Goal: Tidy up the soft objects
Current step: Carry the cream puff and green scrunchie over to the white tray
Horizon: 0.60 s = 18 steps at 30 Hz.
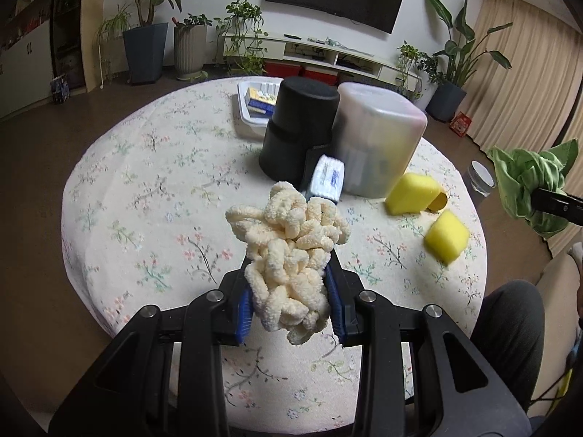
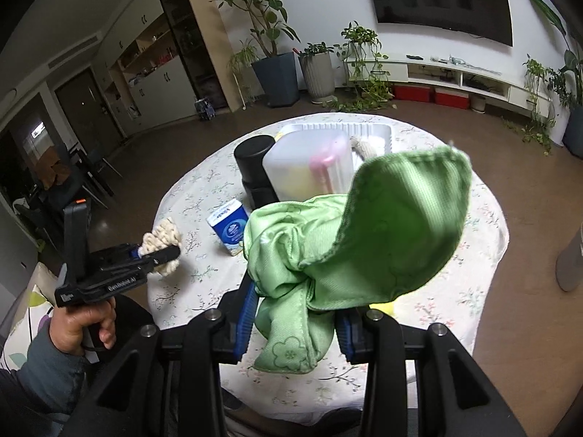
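Risks, largest item first. Green cloth (image 2: 349, 240): pinched at its bunched middle by the right gripper (image 2: 291, 324), held above the round table (image 1: 145, 182); a broad loose flap stands up in front of the camera and hides much of the tabletop. Likely fault: the flap drags over the tissue pack (image 2: 227, 229) or the containers on any low pass.

Cream chenille piece (image 1: 291, 255): clamped between the blue pads of the left gripper (image 1: 291, 313), clear of the table; loops hang loose below the pads and could snag or slip free.

Yellow sponges (image 1: 413, 193) (image 1: 446, 236): lying on the table near its right edge, unheld.

Containers:
- White tray (image 2: 364, 129), far side: a pale rope-like item at its front; other contents unclear.
- Translucent tub (image 2: 309, 167): pink and yellowish shapes inside, unidentified.
- Black canister (image 1: 298, 127): closed, contents hidden.
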### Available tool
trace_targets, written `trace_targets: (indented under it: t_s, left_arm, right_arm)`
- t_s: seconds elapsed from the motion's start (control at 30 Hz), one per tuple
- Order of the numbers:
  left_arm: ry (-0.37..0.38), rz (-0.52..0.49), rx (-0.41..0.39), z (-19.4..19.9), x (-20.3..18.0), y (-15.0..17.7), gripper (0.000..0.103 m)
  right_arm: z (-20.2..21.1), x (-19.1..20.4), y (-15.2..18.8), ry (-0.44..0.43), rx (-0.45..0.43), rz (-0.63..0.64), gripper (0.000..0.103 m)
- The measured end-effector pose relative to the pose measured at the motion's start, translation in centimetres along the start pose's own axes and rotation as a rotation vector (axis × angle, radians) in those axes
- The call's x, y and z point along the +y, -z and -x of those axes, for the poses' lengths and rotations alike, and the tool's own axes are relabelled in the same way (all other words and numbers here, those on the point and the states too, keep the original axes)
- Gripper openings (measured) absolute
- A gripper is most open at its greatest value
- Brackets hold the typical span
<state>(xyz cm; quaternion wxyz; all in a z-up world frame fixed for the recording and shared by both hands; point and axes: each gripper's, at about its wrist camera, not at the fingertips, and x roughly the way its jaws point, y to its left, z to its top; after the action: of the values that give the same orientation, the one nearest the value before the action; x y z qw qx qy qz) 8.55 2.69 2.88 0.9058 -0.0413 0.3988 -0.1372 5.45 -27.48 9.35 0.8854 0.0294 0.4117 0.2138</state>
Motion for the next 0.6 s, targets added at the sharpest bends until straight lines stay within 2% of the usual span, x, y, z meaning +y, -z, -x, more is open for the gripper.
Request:
trace_targets:
  t_s: [0.13, 0.3, 0.4, 0.6]
  left_arm:
    - [-0.006, -0.020, -0.027, 0.4, 0.7, -2.2, 0.031]
    - [-0.027, -0.050, -0.082, 0.9, 1.8, -6.9, 0.031]
    - [-0.041, -0.084, -0.092, 0.2, 2.3, -10.3, 0.031]
    - [-0.038, -0.132, -0.072, -3.1, 2.7, -16.4, 0.031]
  right_arm:
    - [0.2, -1.6, -0.6, 0.056, 0.001, -0.006, 0.040]
    - [0.6, -5.2, -2.8, 0.137, -0.027, -0.031, 0.040]
    - [0.3, -7.6, -5.1, 0.180, -0.047, -0.031, 0.040]
    - [-2.1, -11.4, -10.3, 0.209, -0.056, -0.025, 0.040]
